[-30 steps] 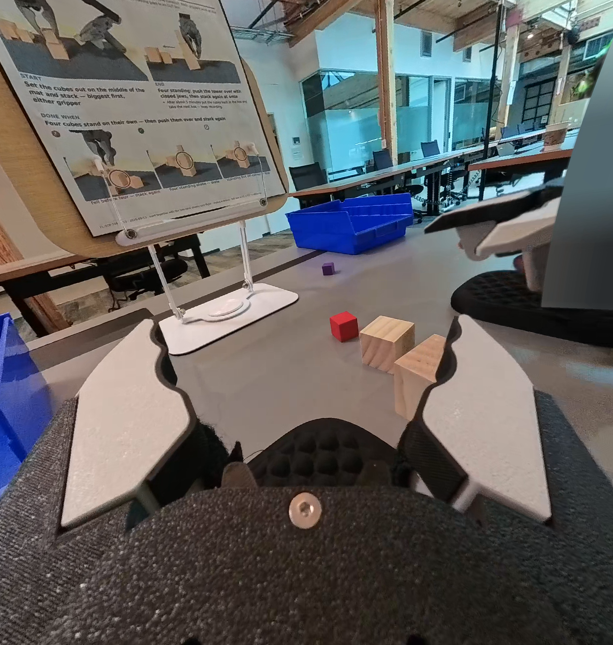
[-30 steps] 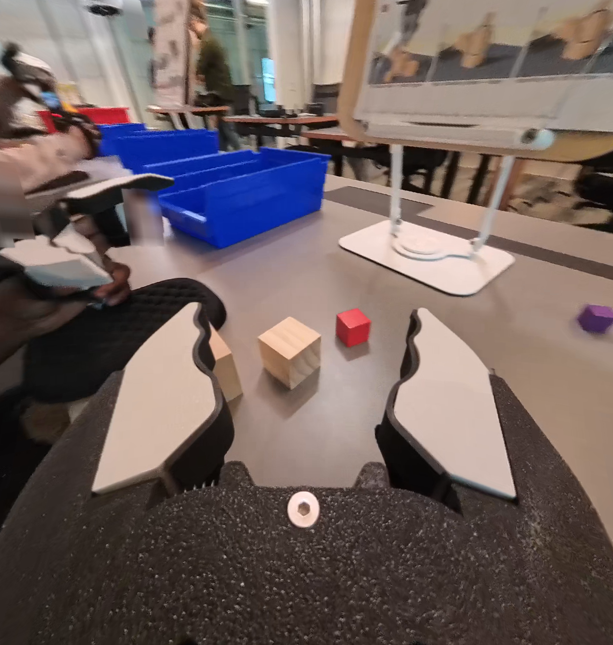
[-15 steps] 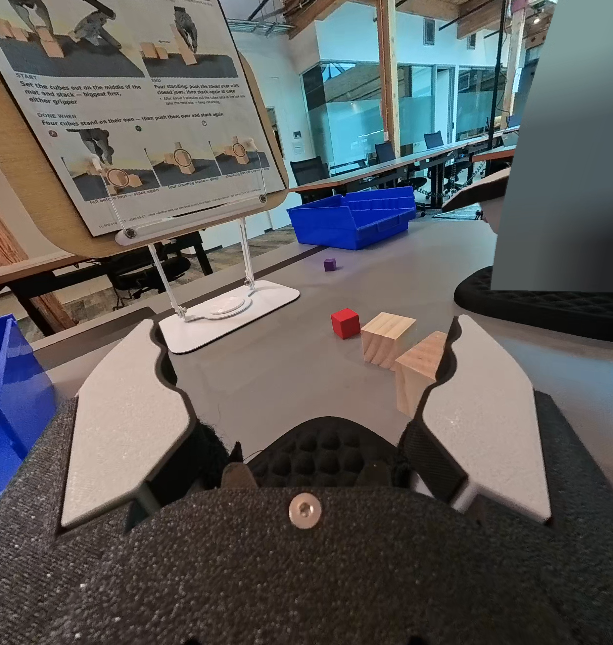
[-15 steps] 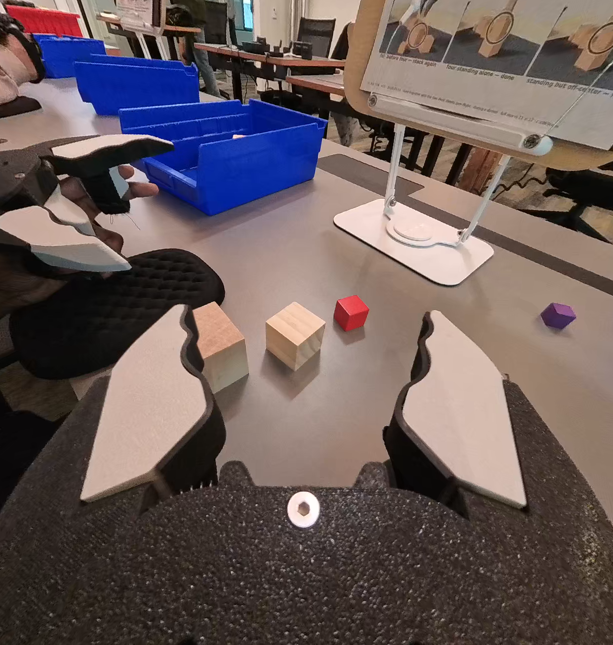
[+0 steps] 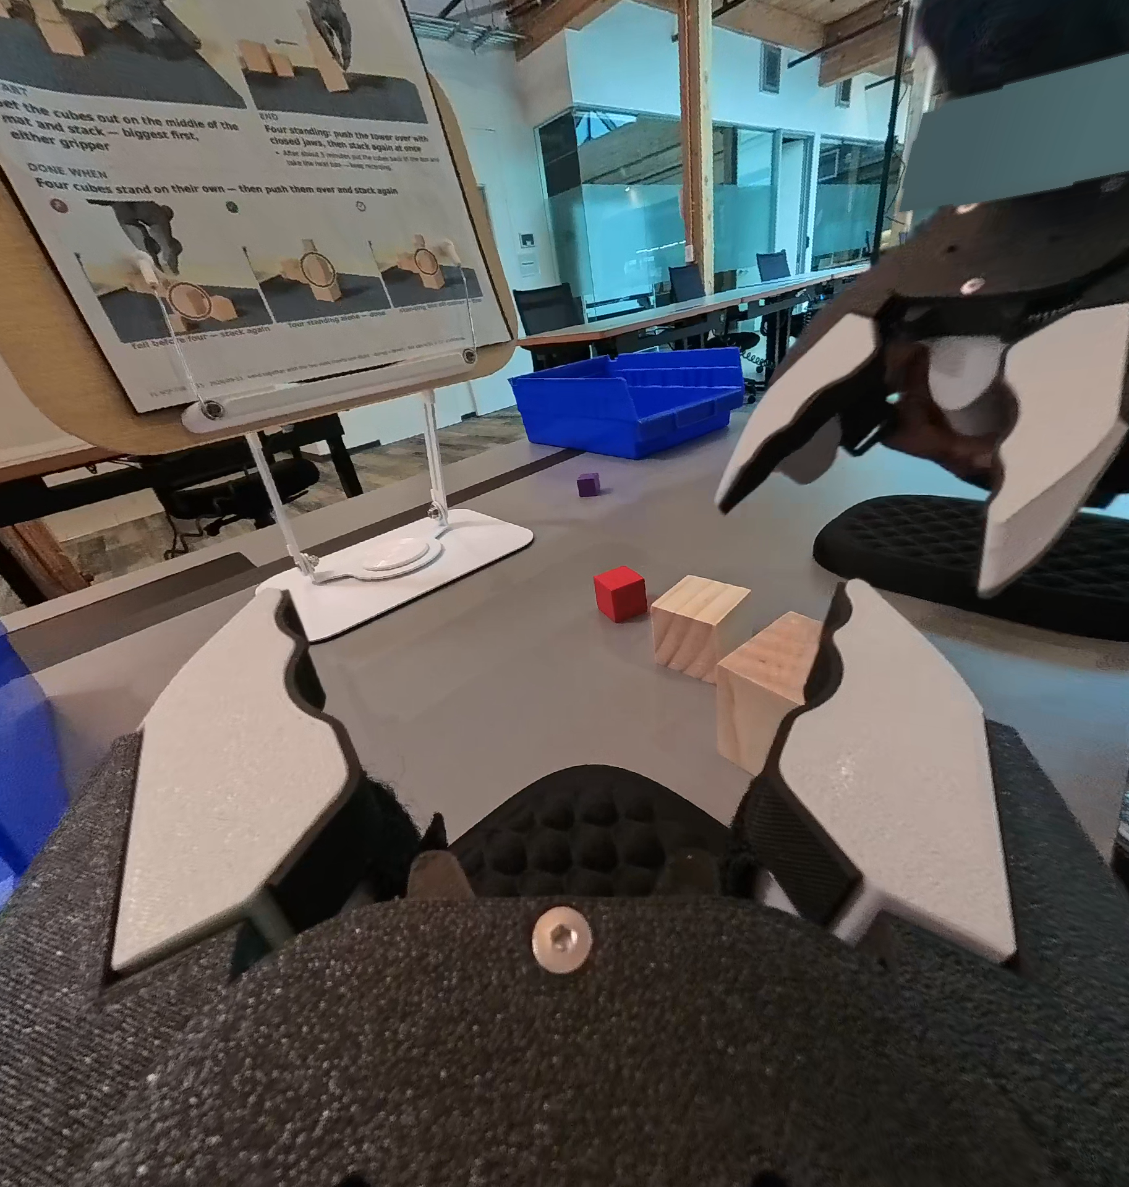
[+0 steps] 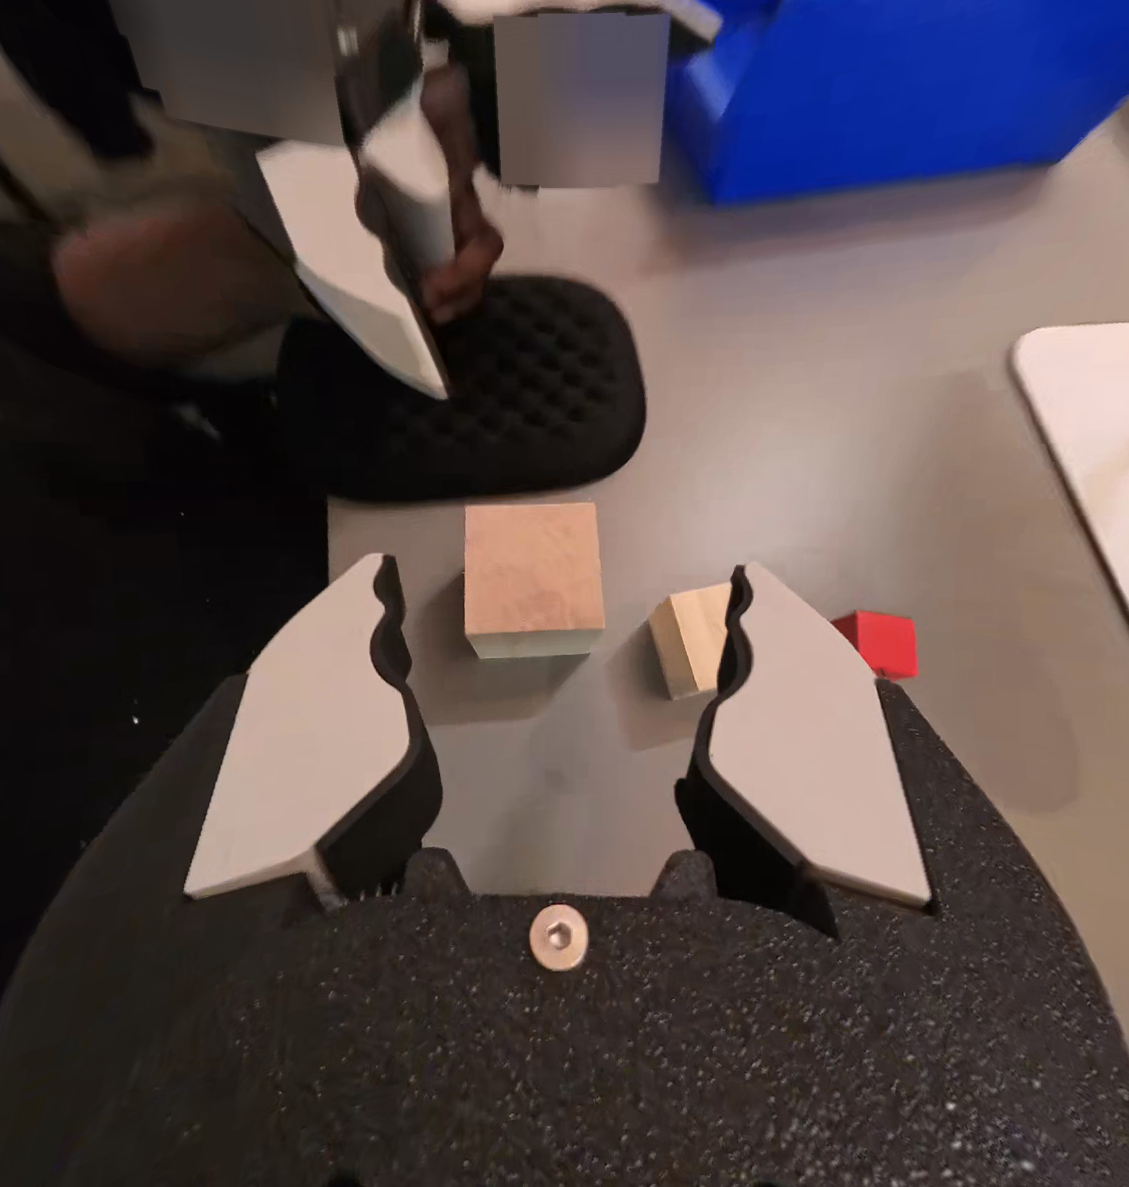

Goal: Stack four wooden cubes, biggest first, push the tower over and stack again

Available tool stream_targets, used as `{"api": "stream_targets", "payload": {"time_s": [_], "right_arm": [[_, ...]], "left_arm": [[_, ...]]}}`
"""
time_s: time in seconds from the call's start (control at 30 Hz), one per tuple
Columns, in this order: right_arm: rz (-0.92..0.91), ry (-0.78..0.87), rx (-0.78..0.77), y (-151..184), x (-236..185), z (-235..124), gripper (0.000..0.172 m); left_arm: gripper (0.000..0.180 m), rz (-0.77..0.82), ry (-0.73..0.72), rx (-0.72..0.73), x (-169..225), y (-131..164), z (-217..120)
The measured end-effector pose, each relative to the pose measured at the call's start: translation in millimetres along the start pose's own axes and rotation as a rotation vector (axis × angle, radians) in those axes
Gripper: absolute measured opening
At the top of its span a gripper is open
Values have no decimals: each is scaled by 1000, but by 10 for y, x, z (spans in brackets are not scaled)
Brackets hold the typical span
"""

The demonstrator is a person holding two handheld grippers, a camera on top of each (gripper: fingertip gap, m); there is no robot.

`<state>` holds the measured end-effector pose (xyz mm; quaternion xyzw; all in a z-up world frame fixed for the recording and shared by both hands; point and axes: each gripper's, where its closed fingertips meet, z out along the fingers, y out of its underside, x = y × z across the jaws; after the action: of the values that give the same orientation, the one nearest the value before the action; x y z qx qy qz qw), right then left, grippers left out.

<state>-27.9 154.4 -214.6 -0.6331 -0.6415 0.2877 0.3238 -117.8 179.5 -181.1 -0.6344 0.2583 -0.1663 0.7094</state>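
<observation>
Jaws of the left gripper (image 5: 562, 642) stood spread wide and bare, low over the grey table (image 5: 485, 674). Right gripper (image 6: 562, 616) hung above, also spread, the big wooden cube (image 6: 531, 578) between its fingers untouched, small wooden cube (image 6: 687, 642) and red cube (image 6: 880, 642) just rightward.

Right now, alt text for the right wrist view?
The open right gripper points down over a large wooden cube on a grey table, touching nothing. A smaller wooden cube and a red cube sit right; the left gripper hovers over a black mat.
</observation>
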Motion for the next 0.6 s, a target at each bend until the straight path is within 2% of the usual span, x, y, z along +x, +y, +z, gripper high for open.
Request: {"api": "stream_targets", "payload": {"time_s": [0.27, 0.6], "right_arm": [[-65, -82, -333, 199, -116, 320, 85], [-102, -119, -480, 324, -156, 450, 59]], "left_arm": [[146, -19, 0, 22, -19, -24, -19], [146, -5, -6, 24, -12, -26, -23]]}}
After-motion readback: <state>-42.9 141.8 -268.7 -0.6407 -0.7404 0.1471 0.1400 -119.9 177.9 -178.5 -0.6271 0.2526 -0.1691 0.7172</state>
